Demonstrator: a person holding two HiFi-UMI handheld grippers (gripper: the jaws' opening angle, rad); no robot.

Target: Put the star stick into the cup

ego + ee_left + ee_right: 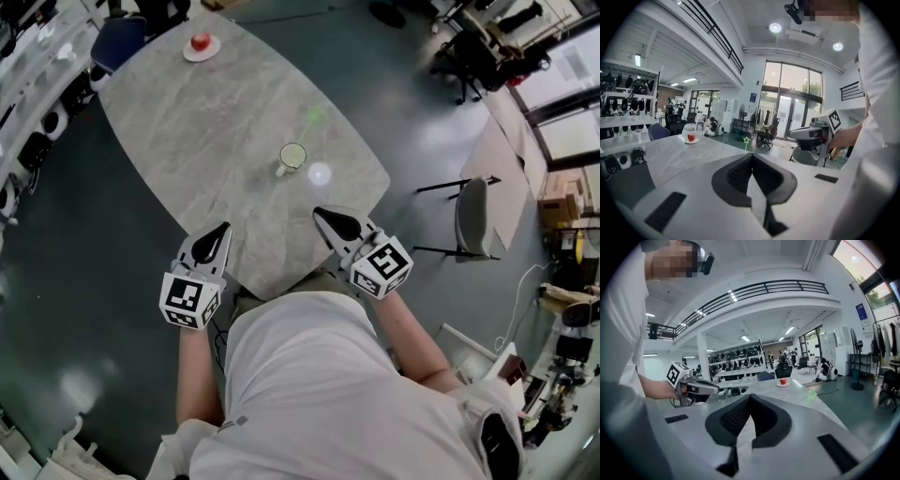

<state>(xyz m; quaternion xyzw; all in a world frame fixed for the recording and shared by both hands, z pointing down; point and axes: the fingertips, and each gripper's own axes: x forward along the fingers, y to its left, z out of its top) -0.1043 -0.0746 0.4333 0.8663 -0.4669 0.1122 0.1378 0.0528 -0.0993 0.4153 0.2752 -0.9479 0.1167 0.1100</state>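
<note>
Closest to the head view, white shirt (309, 394) of the person, filling the lower frame, with both handheld grippers just ahead of it at the near edge of a grey, marble-patterned oval tabletop (187, 122). Left gripper (222, 231): fingers pressed together, nothing between them, tips meeting in a closed point in the left gripper view. Right gripper (322, 215): likewise closed on nothing, fingers touching along their length in the right gripper view. Well apart from both, near the middle of the tabletop, a small pale cup (292, 157) with a light green rim, mouth up and seemingly empty. Just beyond the cup, toward the far right edge, the thin translucent green star stick (314, 118), apparently standing upright with the star on top in the left gripper view, though hard to confirm from above. Farther off at the far end, a red object (201, 40) on a white saucer (202, 52), no part of the job. Looks like the very opening step: no reach made yet, stick untouched, cup waiting. Next, most likely, a forward reach past the cup with one gripper, probably the right as the nearer side, parting the fingers on the way, then closing squarely on the slim stem. Calls for a fine, centred pinch, since so thin a stem could slip or tip, and for a clear path around the cup to avoid knocking it.
</note>
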